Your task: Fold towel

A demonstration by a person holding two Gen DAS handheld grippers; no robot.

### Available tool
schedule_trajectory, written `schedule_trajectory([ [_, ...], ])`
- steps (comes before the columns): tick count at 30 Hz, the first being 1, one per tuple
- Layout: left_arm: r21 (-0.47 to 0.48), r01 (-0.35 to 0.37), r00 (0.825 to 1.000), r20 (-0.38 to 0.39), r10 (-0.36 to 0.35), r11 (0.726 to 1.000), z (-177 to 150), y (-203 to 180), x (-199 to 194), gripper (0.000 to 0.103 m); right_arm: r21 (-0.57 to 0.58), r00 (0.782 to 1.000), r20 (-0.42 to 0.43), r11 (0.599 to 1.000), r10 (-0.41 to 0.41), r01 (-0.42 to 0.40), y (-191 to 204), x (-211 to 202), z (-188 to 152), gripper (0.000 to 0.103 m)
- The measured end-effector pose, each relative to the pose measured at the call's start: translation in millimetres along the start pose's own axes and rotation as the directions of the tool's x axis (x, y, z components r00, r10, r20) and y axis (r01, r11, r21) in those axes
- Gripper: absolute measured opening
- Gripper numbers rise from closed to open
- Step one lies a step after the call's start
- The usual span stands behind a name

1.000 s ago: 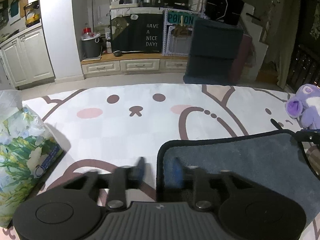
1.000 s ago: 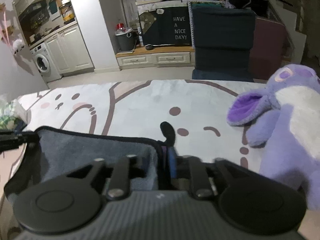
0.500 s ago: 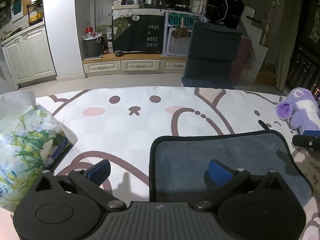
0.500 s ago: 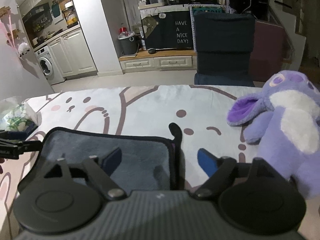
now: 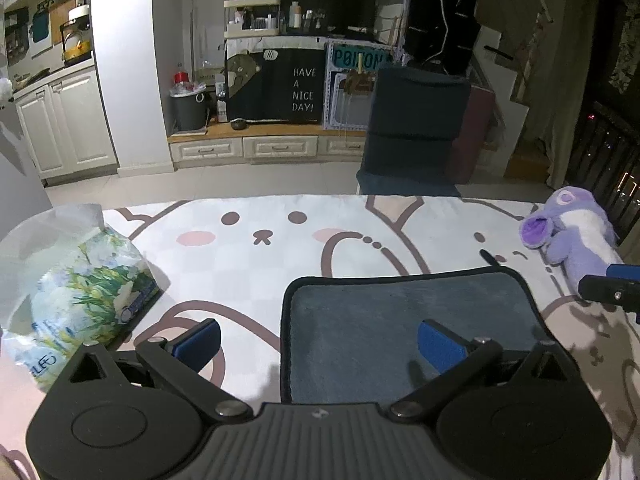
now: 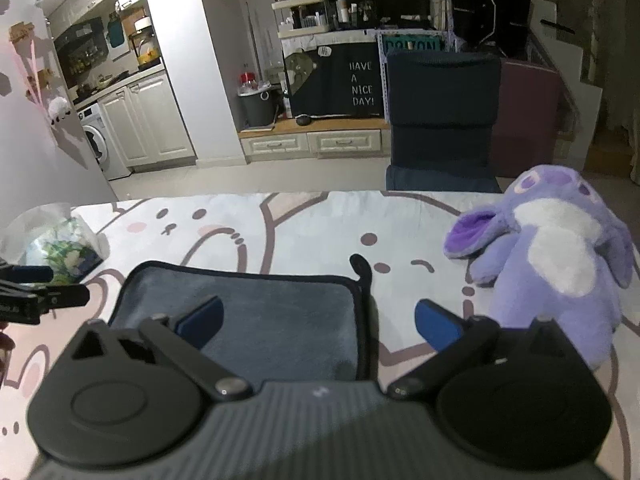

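Two grippers hang over one grey-blue towel point(image 5: 404, 316), which lies flat on the cartoon-printed tablecloth point(image 5: 248, 264). At the far left sits a floral tissue pack point(image 5: 84, 288), near but apart from the towel. Next, the left gripper point(image 5: 318, 340) has its blue pads spread wide, straddling the towel's left black-bound edge and gripping nothing. The right gripper point(image 6: 318, 320) is likewise spread, across the towel's right edge, beside the black hanging loop point(image 6: 362, 266). Furthest right lies a purple plush toy point(image 6: 560, 256), close to that edge. The towel looks soft, light and limp, likely to sag and drape once lifted; the stitched binding at the near corners seems the firmest place to pinch
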State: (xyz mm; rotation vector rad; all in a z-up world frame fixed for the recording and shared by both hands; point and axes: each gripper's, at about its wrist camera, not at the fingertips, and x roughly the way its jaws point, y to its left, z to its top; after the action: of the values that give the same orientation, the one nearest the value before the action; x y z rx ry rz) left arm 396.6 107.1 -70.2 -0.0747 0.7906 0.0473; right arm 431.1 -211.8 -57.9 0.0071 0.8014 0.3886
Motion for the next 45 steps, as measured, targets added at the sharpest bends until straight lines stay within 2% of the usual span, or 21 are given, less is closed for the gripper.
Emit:
schedule_trajectory([
  [17,-0.008,-0.014,0.999,0.052,0.014,1.0,-21,-17,-82,0.103,0.015,0.999,0.044,1.0,0.003,-0.004,18,-84,-23,0.103],
  [27,-0.001,-0.025,0.997,0.073,0.025,1.0,-39,-31,-127,0.103,-0.015,0.997,0.077,1.0,0.01,-0.009,29,-128,-42,0.103],
  [45,0.041,-0.042,0.989,0.145,0.036,0.998,-80,-53,-198,0.103,-0.051,0.993,0.115,0.999,0.015,-0.009,45,-190,-86,0.103],
])
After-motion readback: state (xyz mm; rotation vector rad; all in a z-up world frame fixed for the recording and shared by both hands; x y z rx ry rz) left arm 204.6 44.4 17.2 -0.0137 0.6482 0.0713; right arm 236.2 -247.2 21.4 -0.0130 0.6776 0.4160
